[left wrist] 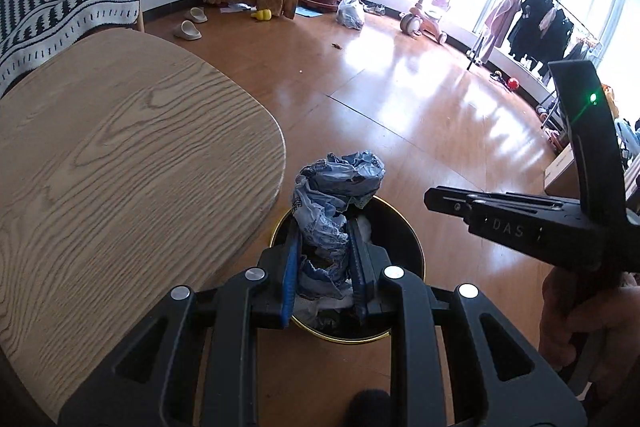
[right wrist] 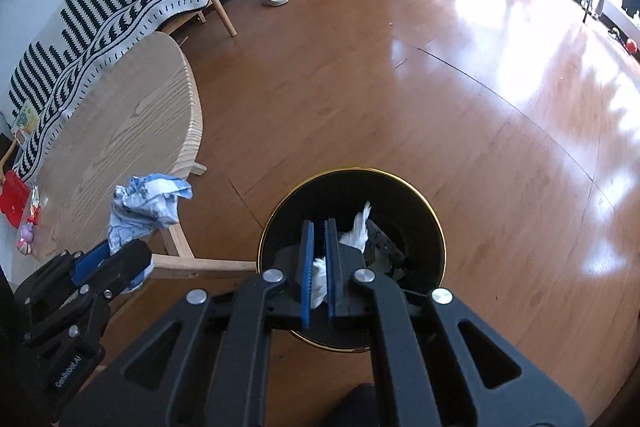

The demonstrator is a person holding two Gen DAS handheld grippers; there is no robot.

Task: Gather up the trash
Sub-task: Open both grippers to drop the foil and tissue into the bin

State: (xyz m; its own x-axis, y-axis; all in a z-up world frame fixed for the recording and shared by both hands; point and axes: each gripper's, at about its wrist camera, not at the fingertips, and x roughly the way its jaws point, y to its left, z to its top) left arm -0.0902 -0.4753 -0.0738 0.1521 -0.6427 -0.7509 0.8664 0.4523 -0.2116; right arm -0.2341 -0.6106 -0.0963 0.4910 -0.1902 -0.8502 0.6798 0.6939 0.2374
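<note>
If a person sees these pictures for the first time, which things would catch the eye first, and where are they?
First, the crumpled blue-white wrapper clamped in the left gripper, held above the black bin with a gold rim on the wooden floor. Next, the right gripper, shut on a white tissue over the same bin. The round wooden table stands just beside the bin.

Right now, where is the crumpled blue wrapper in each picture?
Left wrist view: the crumpled blue wrapper is at bottom centre, pinched in the left gripper.
Right wrist view: the wrapper is at lower left, beside the wooden table.
Shared landmark: the black bin with a gold rim.
</note>
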